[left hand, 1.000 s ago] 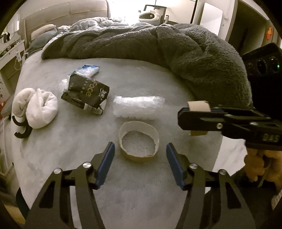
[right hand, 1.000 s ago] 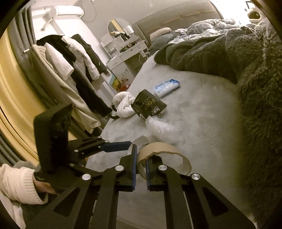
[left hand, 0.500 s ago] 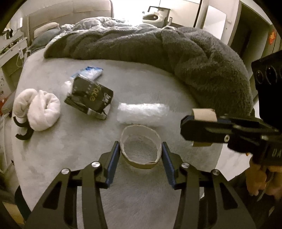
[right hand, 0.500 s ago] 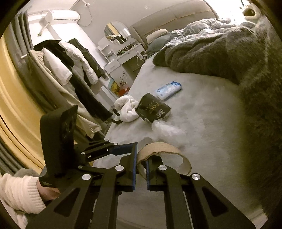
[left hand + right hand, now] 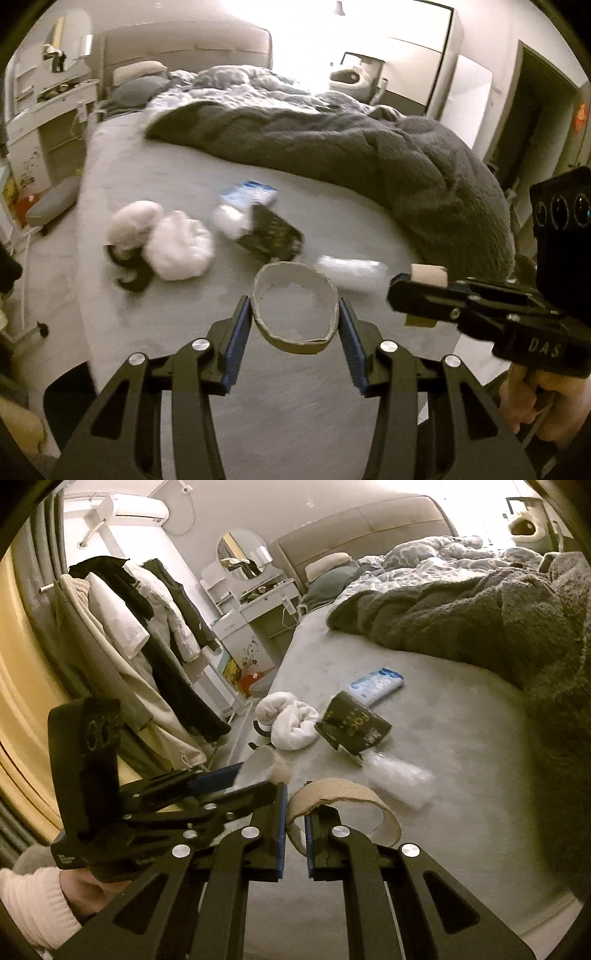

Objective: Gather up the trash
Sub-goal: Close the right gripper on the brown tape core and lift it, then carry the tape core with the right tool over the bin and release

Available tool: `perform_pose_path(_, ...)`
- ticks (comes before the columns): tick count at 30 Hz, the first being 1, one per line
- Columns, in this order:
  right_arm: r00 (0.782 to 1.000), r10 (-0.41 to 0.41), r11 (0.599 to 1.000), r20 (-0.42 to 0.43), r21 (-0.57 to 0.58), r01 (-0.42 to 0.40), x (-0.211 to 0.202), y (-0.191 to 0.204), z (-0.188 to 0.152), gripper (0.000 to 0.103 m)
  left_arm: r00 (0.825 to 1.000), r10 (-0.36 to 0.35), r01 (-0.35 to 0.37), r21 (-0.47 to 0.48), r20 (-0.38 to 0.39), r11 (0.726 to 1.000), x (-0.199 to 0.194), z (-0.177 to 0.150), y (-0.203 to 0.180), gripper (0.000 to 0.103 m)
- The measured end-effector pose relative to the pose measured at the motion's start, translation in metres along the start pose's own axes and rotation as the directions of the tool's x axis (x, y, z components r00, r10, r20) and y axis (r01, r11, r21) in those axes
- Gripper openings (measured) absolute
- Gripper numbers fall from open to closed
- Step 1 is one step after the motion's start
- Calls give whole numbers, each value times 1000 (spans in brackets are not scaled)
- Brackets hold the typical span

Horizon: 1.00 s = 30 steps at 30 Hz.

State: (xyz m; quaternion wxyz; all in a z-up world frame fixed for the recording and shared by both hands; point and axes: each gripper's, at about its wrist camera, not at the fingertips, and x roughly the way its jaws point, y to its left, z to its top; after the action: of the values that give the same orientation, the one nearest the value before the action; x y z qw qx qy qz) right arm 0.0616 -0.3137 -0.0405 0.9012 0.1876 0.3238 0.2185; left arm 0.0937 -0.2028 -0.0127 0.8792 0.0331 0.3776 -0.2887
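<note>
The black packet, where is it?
The black packet lies on the bed, between the white towel and the clear plastic wrapper.

A grey bed (image 5: 461, 738) carries a rumpled dark grey blanket (image 5: 480, 616) along its far side. Toward its left edge lie rolled white towels (image 5: 291, 723), a black packet (image 5: 352, 725), a blue-and-white tissue pack (image 5: 376, 683) and crumpled clear plastic (image 5: 399, 779) near the foot edge.

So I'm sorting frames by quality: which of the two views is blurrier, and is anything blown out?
Left wrist view: motion-smeared, the white towel and black packet soft-edged; the window behind the bed clips to white. Right wrist view: sharper, lettering on the packet visible; only the top right corner is overexposed. Both bend straight lines, fisheye-style.
</note>
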Motion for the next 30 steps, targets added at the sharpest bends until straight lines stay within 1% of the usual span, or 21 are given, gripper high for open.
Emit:
perform_pose_path(4,1000,-4,1000,7,8,4,12,15,4,9,998,53,-52,-34,19,998,-19,-7,30,50)
perform_pose_path(10,1000,-12,1000,-21,-21,11,41,46,9,9,990,140,-138,-84,21,987,-37,-17,76,50)
perform_pose_path(18,998,26,997,-65,-76,-31,81,96,18,9,982,186,-182,-177,10,967,-61,-38,140,50)
perform_pose_path(24,994,66,993,-92,-92,-74,105,126,22,9,976,217,-219,-250,-34,943,-70,-58,183,50)
perform_pose_path(26,990,74,993,-116,-79,-83,118,131,20,9,974,221,-226,-273,-50,935,-72,-66,196,50)
perform_pose_path(28,987,98,992,-127,-61,-106,129,141,23,9,971,225,-238,-294,-77,926,-73,-76,213,50)
perform_pose_path(30,984,117,989,-131,-77,-128,138,157,26,9,967,231,-253,-312,-105,916,-72,-85,227,50)
